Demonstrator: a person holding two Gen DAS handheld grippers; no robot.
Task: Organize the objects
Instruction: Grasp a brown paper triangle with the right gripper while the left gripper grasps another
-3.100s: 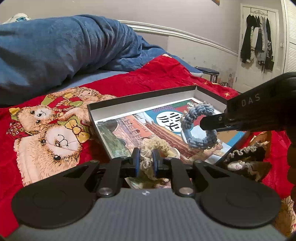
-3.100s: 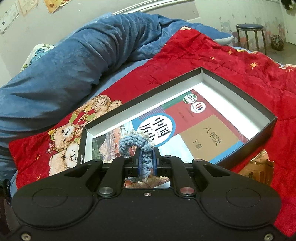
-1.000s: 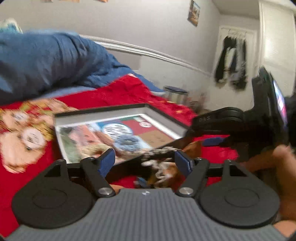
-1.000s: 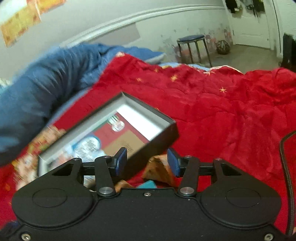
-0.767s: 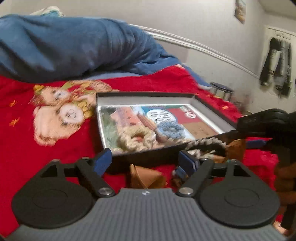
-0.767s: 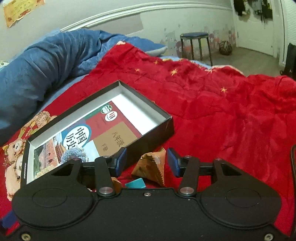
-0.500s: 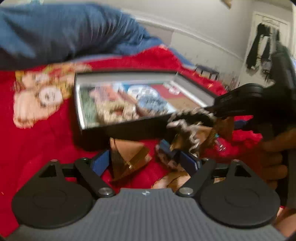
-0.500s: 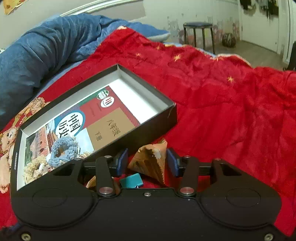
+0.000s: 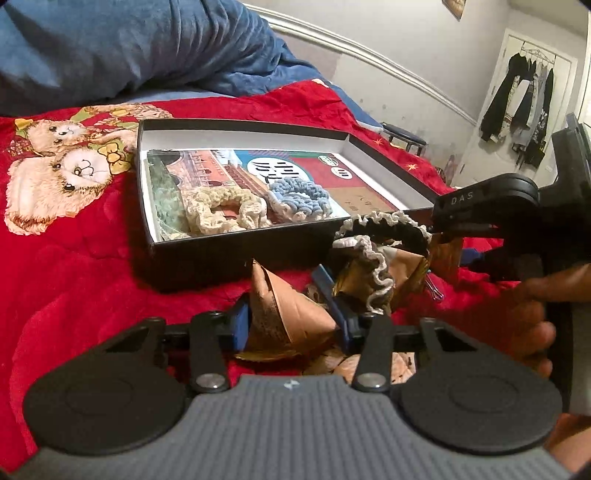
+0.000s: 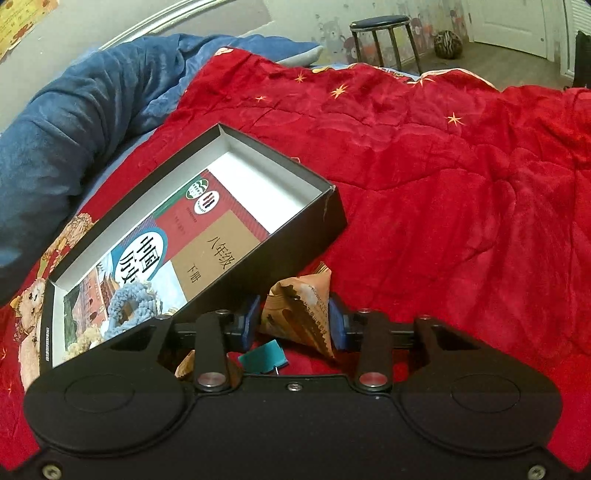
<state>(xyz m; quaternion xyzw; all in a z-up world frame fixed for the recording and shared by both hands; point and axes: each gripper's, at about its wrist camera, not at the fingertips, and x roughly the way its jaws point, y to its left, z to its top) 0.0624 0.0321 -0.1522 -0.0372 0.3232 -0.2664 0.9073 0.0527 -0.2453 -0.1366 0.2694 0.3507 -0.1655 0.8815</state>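
A black box (image 9: 207,254) (image 10: 306,218) lies on the red bedspread. It holds a book, a cream scrunchie (image 9: 221,206) and a blue scrunchie (image 9: 299,194) (image 10: 129,299). In front of it lie brown triangular packets, a black-and-cream scrunchie (image 9: 380,236) and a teal clip (image 10: 264,356). My left gripper (image 9: 290,319) is open with one packet (image 9: 284,310) between its fingers. My right gripper (image 10: 293,319) is open around another packet (image 10: 301,310); in the left wrist view (image 9: 480,221) it reaches in from the right.
A blue duvet (image 9: 129,44) is heaped at the head of the bed. A bear print (image 9: 62,173) lies left of the box. A stool (image 10: 384,33) stands beyond the bed. The red bedspread (image 10: 461,192) spreads to the right.
Both grippers let their scrunchies go into the box, pulled back and opened. They have since come down to the packets in front of the box, one around each.
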